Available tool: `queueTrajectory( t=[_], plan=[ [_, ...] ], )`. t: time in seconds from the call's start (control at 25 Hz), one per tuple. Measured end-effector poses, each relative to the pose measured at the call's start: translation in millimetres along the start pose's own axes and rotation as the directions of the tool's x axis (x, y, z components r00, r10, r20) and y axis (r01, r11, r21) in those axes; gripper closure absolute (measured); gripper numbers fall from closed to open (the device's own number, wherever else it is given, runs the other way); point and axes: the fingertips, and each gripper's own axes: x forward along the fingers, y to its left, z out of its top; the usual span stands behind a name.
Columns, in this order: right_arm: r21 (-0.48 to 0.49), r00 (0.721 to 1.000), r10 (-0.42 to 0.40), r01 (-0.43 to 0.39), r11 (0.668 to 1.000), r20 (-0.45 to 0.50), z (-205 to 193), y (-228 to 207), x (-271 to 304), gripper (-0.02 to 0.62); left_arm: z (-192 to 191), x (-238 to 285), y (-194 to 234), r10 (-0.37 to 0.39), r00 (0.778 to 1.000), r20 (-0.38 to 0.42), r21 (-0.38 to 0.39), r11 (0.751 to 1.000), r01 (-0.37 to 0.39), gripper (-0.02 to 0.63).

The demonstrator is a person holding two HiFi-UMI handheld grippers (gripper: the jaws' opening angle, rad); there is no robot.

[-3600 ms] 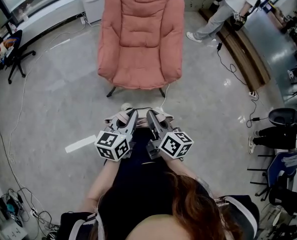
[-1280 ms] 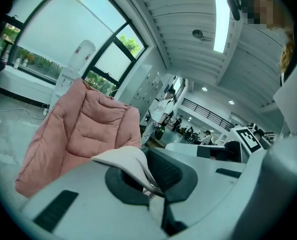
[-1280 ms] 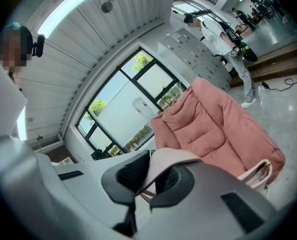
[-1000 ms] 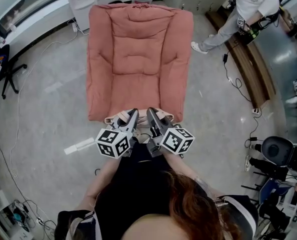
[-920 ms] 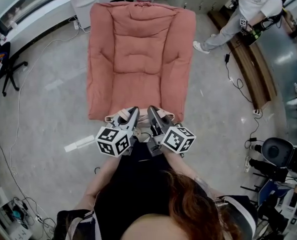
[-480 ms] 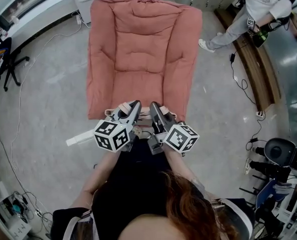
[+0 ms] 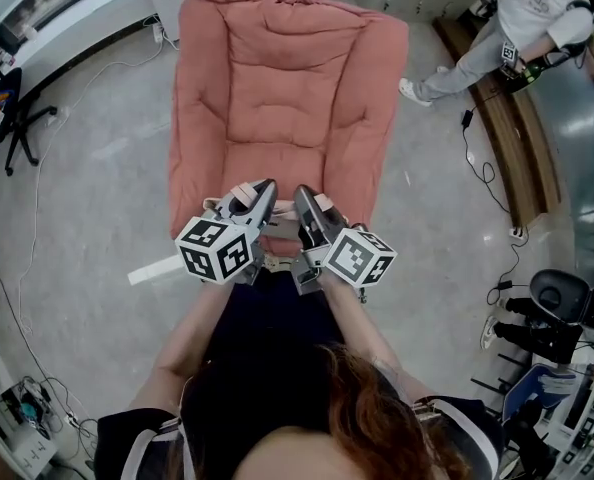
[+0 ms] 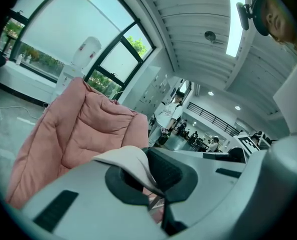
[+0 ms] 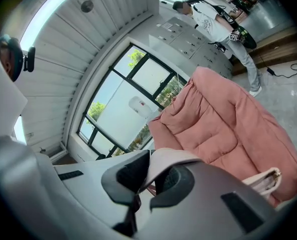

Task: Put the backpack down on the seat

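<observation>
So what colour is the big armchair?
The armchair is salmon pink, clearest in the head view.

Pink armchair (image 7: 287,88): one. Cream backpack (image 9: 261,183): one. Tools: two, left tool (image 7: 266,184) and right tool (image 7: 301,191). Bystander (image 7: 512,30): one. Office chair (image 7: 5,103): one.

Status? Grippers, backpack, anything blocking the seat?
Both shut: left gripper on a cream strap, right gripper likewise. The backpack held at armchair front edge, not yet on seat. Nothing lying on it.

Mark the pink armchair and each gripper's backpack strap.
pink armchair (image 7: 277,168), head view, seat cushion.
left backpack strap (image 8: 132,159), left gripper view, fold at the jaws.
right backpack strap (image 9: 169,157), right gripper view, fold at the jaws.
</observation>
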Motion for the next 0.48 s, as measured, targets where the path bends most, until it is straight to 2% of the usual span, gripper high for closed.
queueTrajectory(
  t=[0.48],
  plan=[
    [-0.049,0.999,0.046,-0.046,0.998,0.000,64.6,8.4,58.0,0.561,64.6,44.3,21.7,-0.027,0.999,0.029,0.029,0.999,0.026,0.588]
  ],
)
